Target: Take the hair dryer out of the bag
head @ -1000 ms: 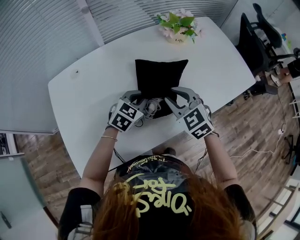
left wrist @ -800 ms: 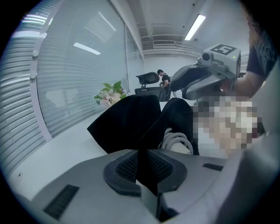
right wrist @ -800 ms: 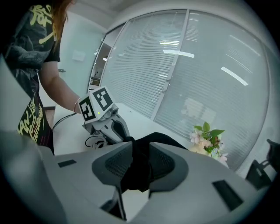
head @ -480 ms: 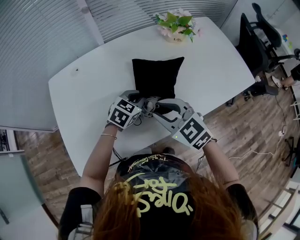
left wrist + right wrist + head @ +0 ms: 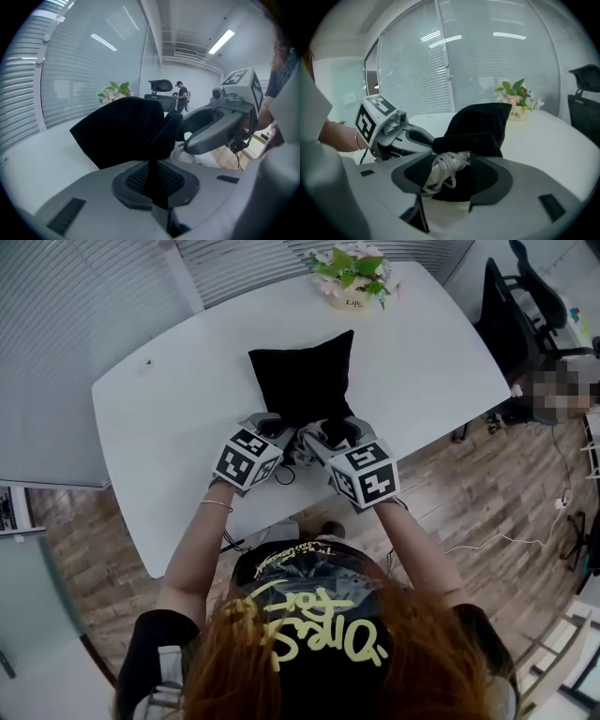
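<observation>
A black fabric bag (image 5: 302, 379) lies on the white table (image 5: 169, 418), its mouth toward me. My left gripper (image 5: 275, 425) is shut on the black edge of the bag's mouth (image 5: 151, 180), with the fabric pinched between its pads. My right gripper (image 5: 325, 434) is at the mouth from the right, and its jaws are opening. Between them shows the hair dryer's white coiled cord (image 5: 446, 169), poking out of the bag (image 5: 480, 126); the pads do not press on it. The dryer's body is mostly hidden inside. The left gripper (image 5: 389, 124) also shows in the right gripper view.
A pot of flowers (image 5: 354, 282) stands at the table's far edge. Black office chairs (image 5: 514, 320) stand to the right of the table, over a wooden floor. A glass wall with blinds runs behind. A person (image 5: 182, 95) stands far off.
My right gripper has swung left and rolled, coming over the bag's mouth and the cord. The bag has shifted left and turned a little. The left gripper has edged along, still pinching the fabric.
</observation>
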Demonstrator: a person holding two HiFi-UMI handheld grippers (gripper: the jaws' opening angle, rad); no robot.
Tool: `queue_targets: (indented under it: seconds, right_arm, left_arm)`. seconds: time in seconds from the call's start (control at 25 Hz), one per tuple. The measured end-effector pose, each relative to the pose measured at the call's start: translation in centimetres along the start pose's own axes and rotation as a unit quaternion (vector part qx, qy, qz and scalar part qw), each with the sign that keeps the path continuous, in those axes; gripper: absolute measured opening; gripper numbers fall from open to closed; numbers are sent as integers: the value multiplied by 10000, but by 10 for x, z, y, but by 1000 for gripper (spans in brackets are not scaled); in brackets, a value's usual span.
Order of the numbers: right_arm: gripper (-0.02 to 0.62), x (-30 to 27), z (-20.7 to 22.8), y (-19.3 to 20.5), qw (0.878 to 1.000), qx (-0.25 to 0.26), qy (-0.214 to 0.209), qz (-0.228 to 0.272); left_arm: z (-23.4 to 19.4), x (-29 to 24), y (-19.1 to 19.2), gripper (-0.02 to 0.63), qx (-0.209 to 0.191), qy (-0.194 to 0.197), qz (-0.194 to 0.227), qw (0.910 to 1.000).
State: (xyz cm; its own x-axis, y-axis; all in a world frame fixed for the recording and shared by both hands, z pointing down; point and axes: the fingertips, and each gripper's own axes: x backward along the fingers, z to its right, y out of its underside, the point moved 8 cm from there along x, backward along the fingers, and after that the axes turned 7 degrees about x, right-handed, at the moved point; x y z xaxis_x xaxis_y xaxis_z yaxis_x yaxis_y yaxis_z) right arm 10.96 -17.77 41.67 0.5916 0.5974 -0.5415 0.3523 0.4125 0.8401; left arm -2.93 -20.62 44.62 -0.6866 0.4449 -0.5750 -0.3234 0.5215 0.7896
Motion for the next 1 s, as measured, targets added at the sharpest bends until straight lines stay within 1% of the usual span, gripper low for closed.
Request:
queue_targets:
  seconds: [0.28, 0.44, 0.6, 0.72, 0.8, 0.92, 1.0]
  right_arm:
    - [282, -17, 4, 8, 9984, 151, -81, -546]
    - [295, -24, 1, 4, 9970, 253, -64, -728]
    - [319, -36, 0, 3, 9952, 255, -10, -948]
    - [337, -44, 0, 1, 9920, 276, -90, -1229]
    - [342, -46, -1, -1, 9900, 264, -157, -1374]
    - [348, -49, -1, -4, 9890, 324, -296, -1416]
    - [348, -52, 2, -4, 9905, 406, -363, -1264]
  left_arm:
    - [12, -1, 4, 12, 44, 129, 64, 9999]
    - [10, 6, 6, 11, 29, -23, 96, 9999]
    - [9, 19, 3, 12, 155, -176, 416, 9989]
    - [10, 21, 4, 11, 24, -231, 459, 9987]
    - [8, 22, 5, 11, 18, -216, 475, 9986]
    - [5, 23, 5, 11, 57, -227, 519, 9984]
    - [3, 22, 5, 11, 4, -303, 514, 9982]
